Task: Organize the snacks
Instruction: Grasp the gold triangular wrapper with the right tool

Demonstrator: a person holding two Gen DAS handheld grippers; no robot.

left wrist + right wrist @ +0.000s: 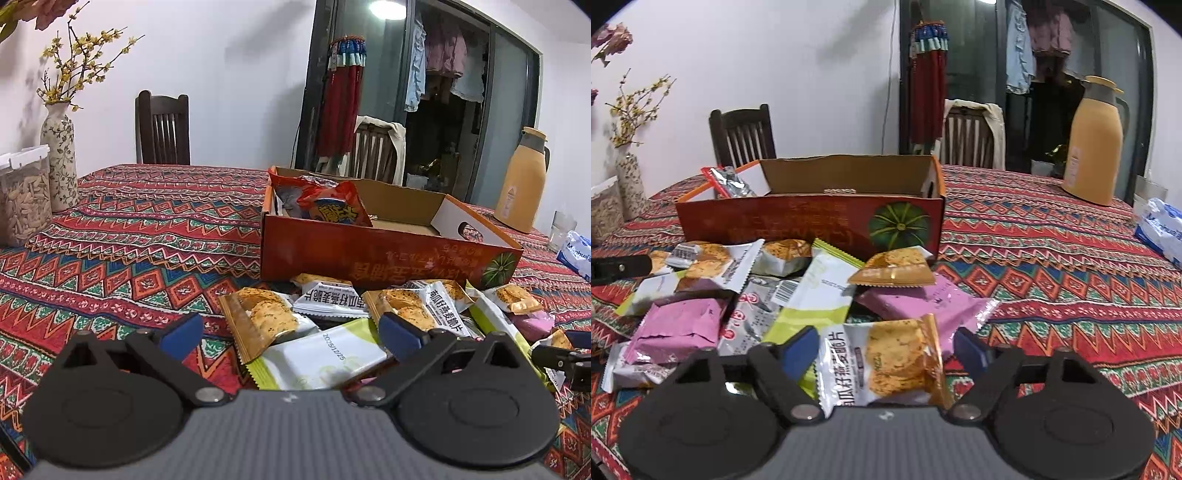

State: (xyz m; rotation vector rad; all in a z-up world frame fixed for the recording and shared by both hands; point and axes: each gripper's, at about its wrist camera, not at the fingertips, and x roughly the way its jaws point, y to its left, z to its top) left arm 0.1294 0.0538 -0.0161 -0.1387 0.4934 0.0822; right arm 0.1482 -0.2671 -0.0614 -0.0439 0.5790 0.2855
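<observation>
Two tools work over a patterned surface (147, 229) covered in a red, green and blue woven cloth.

Left tool (291, 332): the jaws stand wide apart and grip nothing. A white-and-lime packet (321, 358) and an orange cracker packet (264, 319) lie on the surface between the blue fingertips (183, 334); no pad presses on either one.

Right tool (884, 350): the jaws are apart, with a cracker packet (886, 363) lying between them. The left pad is close to the packet's edge; the right pad stands clear of it. No clamping is visible.

Snack pile: loose packets lie heaped on the surface just in front of the cardboard box (812, 221). The heap includes two pink packets (679, 325), a lime-and-white packet (820, 291), a small orange packet (894, 269) and several white cracker packets.

Box: it is orange-red, open at the top and printed with a green pumpkin. It stands just behind the heap. A red bag (332, 203) leans inside at one end, and a silver-and-red packet (729, 184) shows at the same end in the right wrist view.

Surroundings: a flowered vase (59, 155), a clear container of seeds (24, 199) and a tan thermos jug (1093, 147) stand on the surface, well apart from the heap. Two wooden chairs (162, 129) stand beyond the far edge.
</observation>
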